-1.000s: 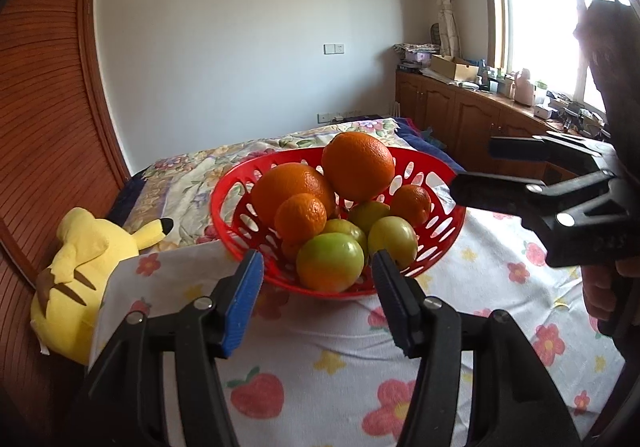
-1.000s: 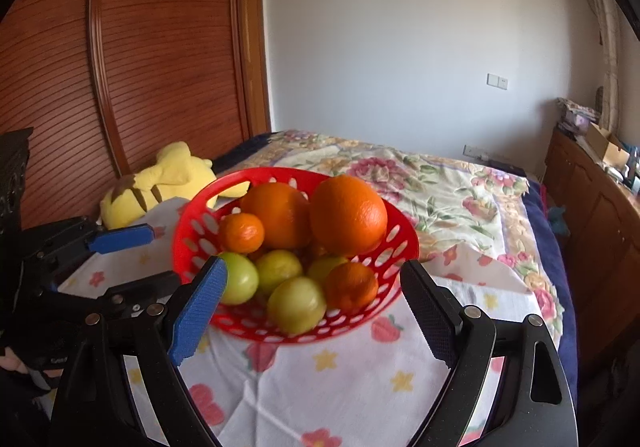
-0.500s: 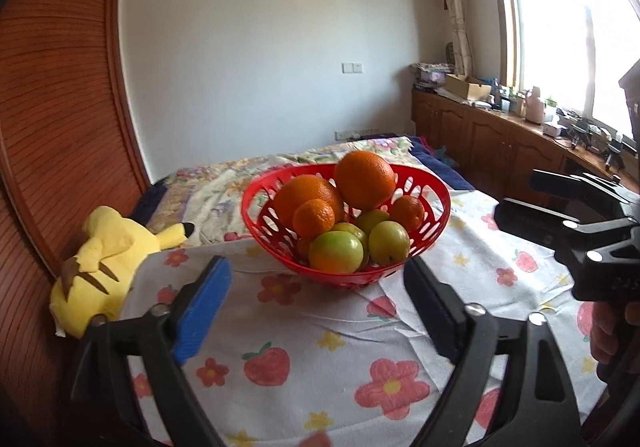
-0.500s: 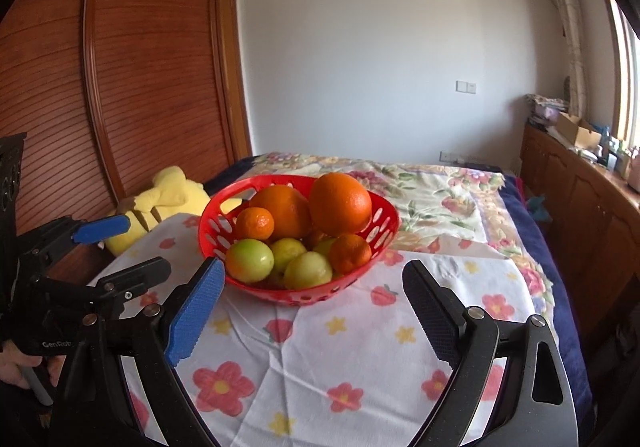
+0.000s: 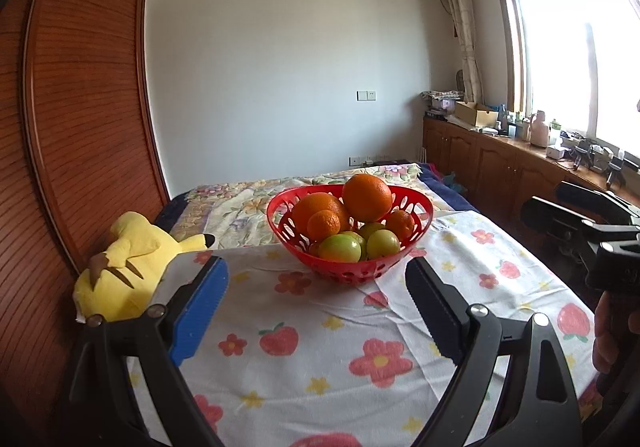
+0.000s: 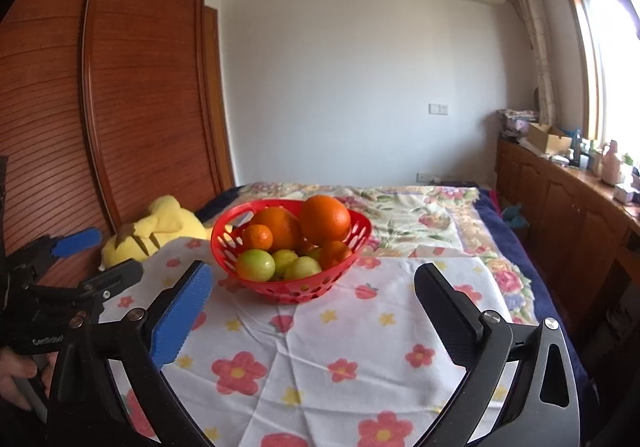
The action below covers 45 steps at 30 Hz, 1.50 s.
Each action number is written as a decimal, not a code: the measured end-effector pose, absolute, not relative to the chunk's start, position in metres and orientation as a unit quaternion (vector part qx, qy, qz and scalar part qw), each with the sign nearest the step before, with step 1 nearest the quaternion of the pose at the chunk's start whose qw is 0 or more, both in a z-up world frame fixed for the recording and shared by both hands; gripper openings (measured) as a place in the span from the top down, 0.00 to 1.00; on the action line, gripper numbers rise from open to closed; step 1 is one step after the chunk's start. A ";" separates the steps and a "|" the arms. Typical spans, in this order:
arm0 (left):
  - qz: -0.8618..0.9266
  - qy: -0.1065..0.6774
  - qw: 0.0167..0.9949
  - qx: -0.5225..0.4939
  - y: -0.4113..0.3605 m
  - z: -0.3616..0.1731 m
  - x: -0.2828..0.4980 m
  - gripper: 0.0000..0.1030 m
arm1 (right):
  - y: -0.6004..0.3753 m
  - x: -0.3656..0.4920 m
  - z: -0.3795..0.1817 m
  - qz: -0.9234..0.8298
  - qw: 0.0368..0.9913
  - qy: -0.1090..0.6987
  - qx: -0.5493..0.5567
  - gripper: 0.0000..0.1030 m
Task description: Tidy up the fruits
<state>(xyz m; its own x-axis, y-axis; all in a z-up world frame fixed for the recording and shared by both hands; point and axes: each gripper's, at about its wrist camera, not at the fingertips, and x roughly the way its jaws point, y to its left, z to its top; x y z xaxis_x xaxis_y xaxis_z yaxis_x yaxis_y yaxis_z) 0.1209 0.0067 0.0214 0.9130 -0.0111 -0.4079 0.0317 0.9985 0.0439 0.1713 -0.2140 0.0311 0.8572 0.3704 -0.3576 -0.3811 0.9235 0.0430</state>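
Observation:
A red slotted basket (image 5: 352, 271) (image 6: 297, 291) stands on the flowered tablecloth (image 5: 320, 331). It holds two large oranges (image 5: 367, 197), two small mandarins (image 5: 323, 225) and several green fruits (image 5: 339, 248). My left gripper (image 5: 316, 287) is open, a stretch short of the basket, with only cloth between its fingers. My right gripper (image 6: 314, 287) is also back from the basket; its jaws are opening with nothing between them. Each gripper shows at the edge of the other's view: the right gripper (image 5: 560, 203) and the left gripper (image 6: 100, 255).
A yellow plush toy (image 5: 128, 271) lies at the cloth's left edge against a wooden wardrobe (image 5: 80, 127). A bed with a floral cover (image 6: 420, 219) runs behind the basket. Low wooden cabinets (image 5: 500, 167) with clutter line the right wall under the window.
Both grippers have drawn back and slightly up from the basket, which now looks smaller and farther off. The left jaws spread wide; the right jaws spread a little more.

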 end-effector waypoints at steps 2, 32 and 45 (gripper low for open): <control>-0.014 0.203 0.979 0.022 0.007 0.025 0.110 0.12 | -0.219 0.162 0.032 0.191 0.965 0.179 -0.008 0.01; 0.005 0.186 0.982 0.008 0.007 0.039 0.021 0.12 | -0.252 0.057 0.040 0.175 0.974 0.145 -0.001 0.00; -0.002 0.185 0.983 0.009 0.004 0.040 0.015 0.12 | -0.252 0.056 0.039 0.166 0.976 0.143 -0.006 0.00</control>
<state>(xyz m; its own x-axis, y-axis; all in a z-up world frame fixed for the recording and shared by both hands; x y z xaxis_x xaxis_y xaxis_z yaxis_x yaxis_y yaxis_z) 0.0150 0.0037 0.0400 0.9317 0.0000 -0.3632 0.0067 0.9998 0.0172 0.0558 -0.2523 0.0388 0.9038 0.3220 -0.2818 -0.3254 0.9449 0.0360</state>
